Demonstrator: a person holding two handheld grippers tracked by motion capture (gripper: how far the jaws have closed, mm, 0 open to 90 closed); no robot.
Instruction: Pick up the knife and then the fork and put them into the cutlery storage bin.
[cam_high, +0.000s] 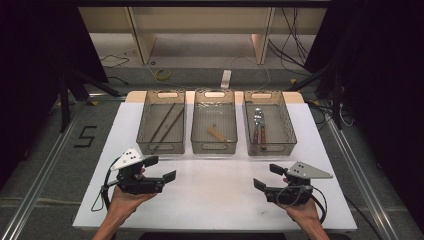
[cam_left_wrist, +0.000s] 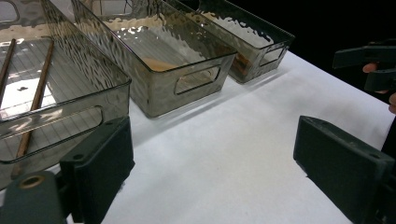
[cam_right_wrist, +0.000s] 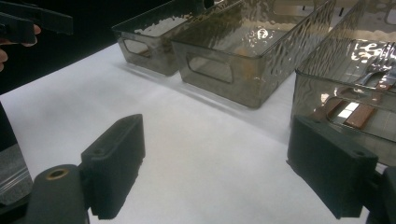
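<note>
Three clear bins stand in a row at the back of the white table (cam_high: 215, 195). The left bin (cam_high: 161, 148) holds two brown chopsticks (cam_high: 167, 122), the middle bin (cam_high: 214, 148) a small wooden piece (cam_high: 216, 134), and the right bin (cam_high: 270, 150) a fork and spoon with brown handles (cam_high: 258, 125). My left gripper (cam_high: 161, 168) is held over the front left of the table, open and empty. My right gripper (cam_high: 267, 176) is at the front right, also open and empty. In the left gripper view the chopsticks (cam_left_wrist: 39, 88) lie just beyond the left jaw.
Bare white tabletop lies between the two grippers and in front of the bins. Dark curtains and stands flank the table. Cables and a wooden frame sit on the floor behind it. A "5" is marked on the floor (cam_high: 85, 136) at left.
</note>
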